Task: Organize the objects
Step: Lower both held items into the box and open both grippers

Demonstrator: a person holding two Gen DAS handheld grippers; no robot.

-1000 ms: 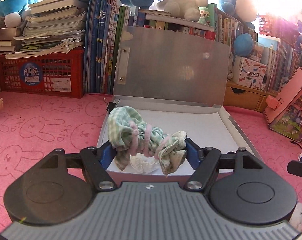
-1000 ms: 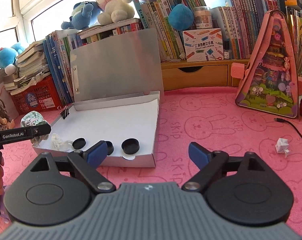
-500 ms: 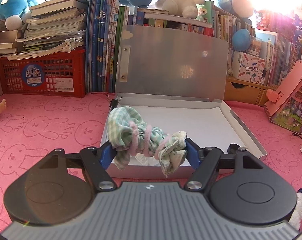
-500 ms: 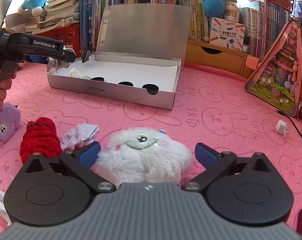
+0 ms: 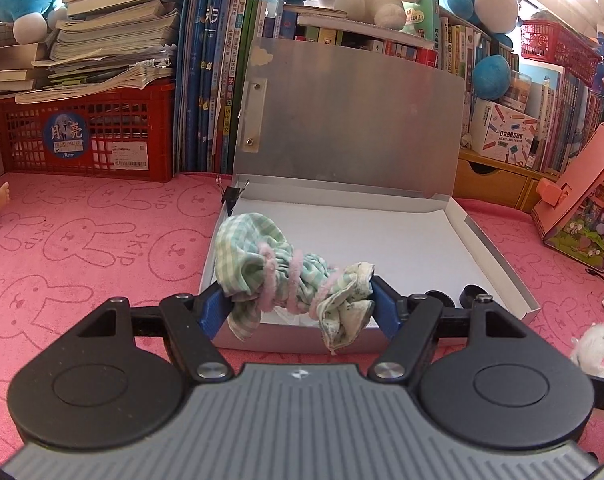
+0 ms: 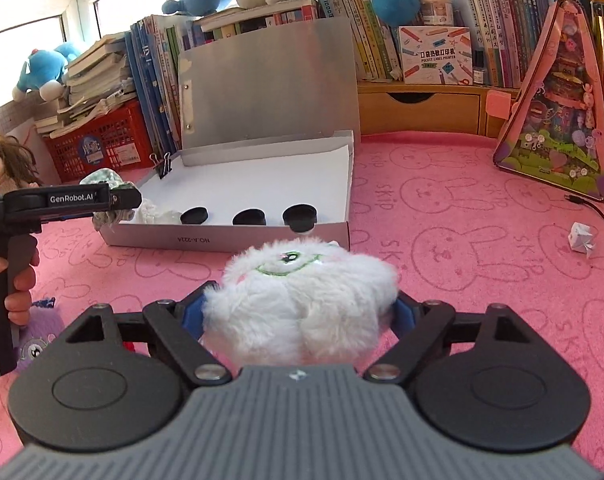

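The left gripper (image 5: 298, 304) is clamped on a green checked cloth bundle (image 5: 290, 276) wound with pink cord, whose long axis runs across from pad to pad; it hangs over the near left corner of the open grey file box (image 5: 493, 264), so the box floor lies straight ahead of and just below the bundle. The right gripper (image 6: 300, 314) has just been closing its jaws, and the blue pads now press into the sides of a white fluffy plush toy (image 6: 305, 292) on the pink bunny-print mat (image 6: 461, 216). That toy sits just in front of the box's near wall, near its right end, with three black round caps (image 6: 248, 217) lined up inside behind the wall. The left hand is the nearer to a drop: its load is already above the box, while the plush probably needs lifting over the wall first.
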